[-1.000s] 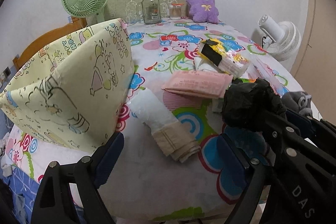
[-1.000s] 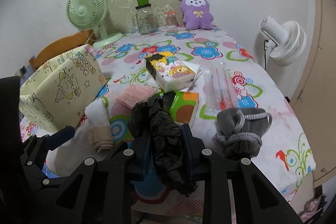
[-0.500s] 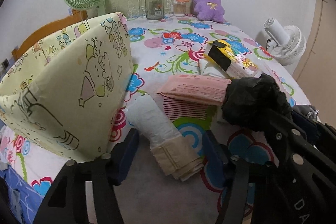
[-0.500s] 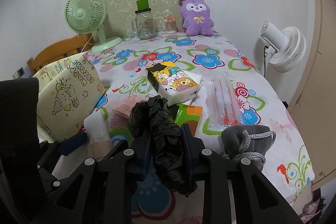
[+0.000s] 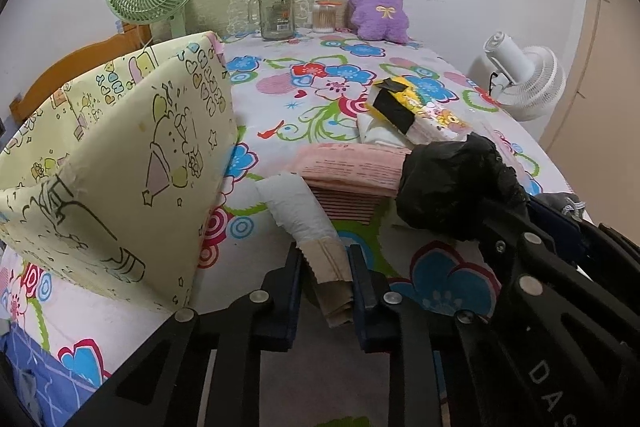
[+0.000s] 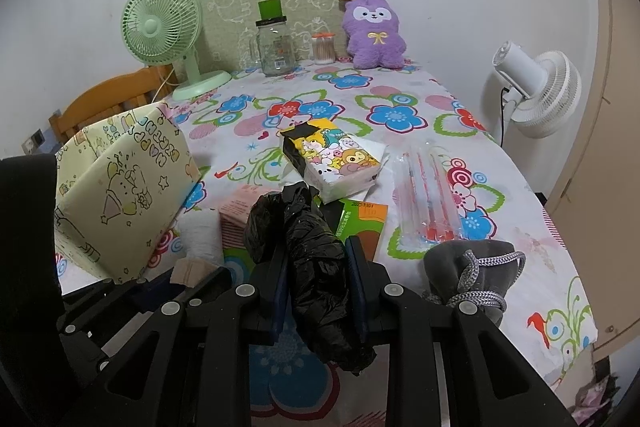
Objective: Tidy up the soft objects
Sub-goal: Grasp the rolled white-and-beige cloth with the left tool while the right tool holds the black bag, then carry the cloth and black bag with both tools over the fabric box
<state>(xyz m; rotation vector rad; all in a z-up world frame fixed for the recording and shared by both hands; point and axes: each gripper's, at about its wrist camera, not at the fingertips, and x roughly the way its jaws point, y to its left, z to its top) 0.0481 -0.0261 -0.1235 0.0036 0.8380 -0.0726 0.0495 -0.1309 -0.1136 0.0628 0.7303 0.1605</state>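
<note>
Fingers of the left gripper have just been closing and now press on the beige end of a rolled white-and-beige cloth bundle, one finger on each side. The bundle lies on the flower-patterned surface, just beside the pale yellow cartoon-printed fabric box. Its long axis runs away from the gripper and tilts toward the upper left of the left wrist view, with the white end pointing toward the box and the beige end nearest the camera.

Fingers of the right gripper are clamped on a crumpled black plastic bag. The bag's long axis runs along the fingers, its bunched top pointing away from the camera and its tail hanging back between the finger bases.

A grey drawstring pouch rests on the surface to the right of the right gripper. A cartoon-printed tissue pack lies beyond the bag, and a pink flat packet sits beyond the bundle.
</note>
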